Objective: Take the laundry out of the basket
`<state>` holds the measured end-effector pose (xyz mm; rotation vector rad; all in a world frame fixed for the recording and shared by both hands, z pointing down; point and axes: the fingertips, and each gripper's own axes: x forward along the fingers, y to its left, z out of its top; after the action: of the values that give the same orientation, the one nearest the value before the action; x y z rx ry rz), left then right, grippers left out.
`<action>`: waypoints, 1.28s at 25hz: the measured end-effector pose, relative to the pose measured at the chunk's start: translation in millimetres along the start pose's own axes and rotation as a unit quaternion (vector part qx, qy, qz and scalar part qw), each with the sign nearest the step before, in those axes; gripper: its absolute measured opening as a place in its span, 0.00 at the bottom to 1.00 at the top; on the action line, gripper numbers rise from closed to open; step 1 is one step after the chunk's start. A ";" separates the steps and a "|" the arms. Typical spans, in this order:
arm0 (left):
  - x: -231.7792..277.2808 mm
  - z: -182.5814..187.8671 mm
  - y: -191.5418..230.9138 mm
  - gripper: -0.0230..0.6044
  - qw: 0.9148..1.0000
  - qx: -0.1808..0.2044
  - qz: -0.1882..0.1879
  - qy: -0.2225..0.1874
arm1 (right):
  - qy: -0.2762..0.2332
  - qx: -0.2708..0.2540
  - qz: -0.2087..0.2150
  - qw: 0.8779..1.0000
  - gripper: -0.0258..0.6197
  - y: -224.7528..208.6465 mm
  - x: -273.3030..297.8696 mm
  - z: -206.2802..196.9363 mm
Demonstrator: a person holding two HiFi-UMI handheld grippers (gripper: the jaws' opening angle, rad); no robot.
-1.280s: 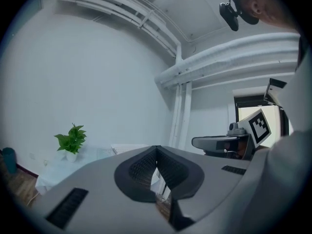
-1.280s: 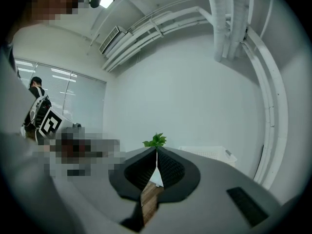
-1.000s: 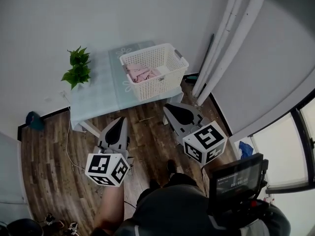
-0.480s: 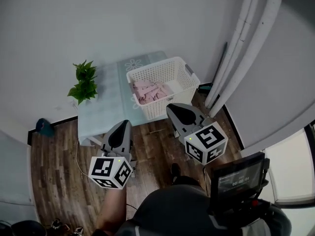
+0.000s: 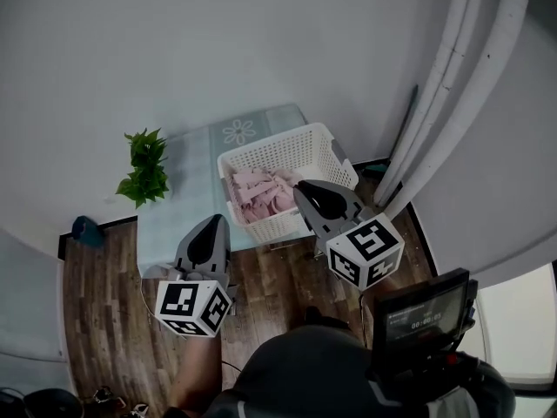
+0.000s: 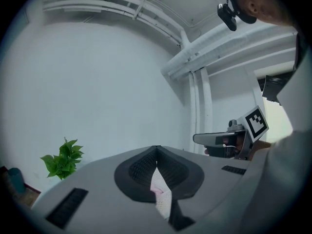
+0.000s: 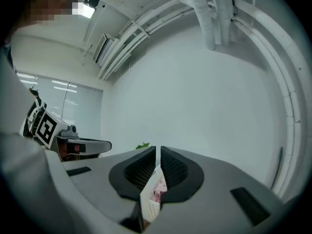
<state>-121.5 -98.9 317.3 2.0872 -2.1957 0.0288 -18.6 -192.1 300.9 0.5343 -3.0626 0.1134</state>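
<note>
Both tongs are closed and empty. L tongs [image 5: 211, 222]: jaws pressed together at the tips, nothing between them. They sit over the near edge of the surface [image 5: 187, 198], left of the basket [image 5: 283, 151] and apart from it. R tongs [image 5: 301, 188]: jaws together w/ only a thin slit, nothing gripped. In the head view the tip sits at the basket's near right corner; can't tell if it touches.

The white lattice basket stands on the right part of the surface, near the wall [image 5: 218, 42]. The pink laundry [image 5: 259, 194] is all inside, piled toward the near left side. Thru the gap under each pair of jaws I see a bit of lattice and pink.

A plant [image 5: 144, 165] is at the surface's left side, well apart from the basket. Wood floor [image 5: 104, 294] below. A small screen [image 5: 422, 316] is mounted by my right side.
</note>
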 end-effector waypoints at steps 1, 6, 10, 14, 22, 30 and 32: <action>8.0 1.6 0.0 0.05 1.000 0.004 0.003 0.001 | -0.002 0.001 0.004 1.000 0.07 -8.2 3.4 0.8; 39.6 1.1 3.1 0.05 1.000 0.003 0.017 0.011 | -0.007 0.016 0.013 1.000 0.07 -47.8 18.6 1.6; 51.7 -2.5 13.9 0.05 0.999 -0.003 0.032 0.020 | -0.001 0.022 0.023 0.999 0.07 -63.3 31.8 -3.6; 58.6 -3.4 30.1 0.05 0.999 -0.005 0.044 0.023 | 0.023 0.018 0.035 0.999 0.11 -68.3 51.5 -16.4; 85.5 -14.1 80.4 0.05 0.999 -0.013 0.040 0.023 | 0.094 0.014 0.054 0.994 0.32 -71.7 109.2 -52.3; 115.3 -37.6 144.8 0.05 0.997 -0.033 0.045 0.045 | 0.198 0.007 0.077 0.977 0.49 -80.3 167.7 -111.5; 121.4 -47.4 155.3 0.05 0.997 -0.042 0.043 0.053 | 0.226 0.005 0.084 0.971 0.56 -81.4 179.6 -131.5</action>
<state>-278.9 -207.0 385.6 1.9014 -2.1829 0.0520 -157.6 -318.9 445.2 0.2090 -2.6538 0.2204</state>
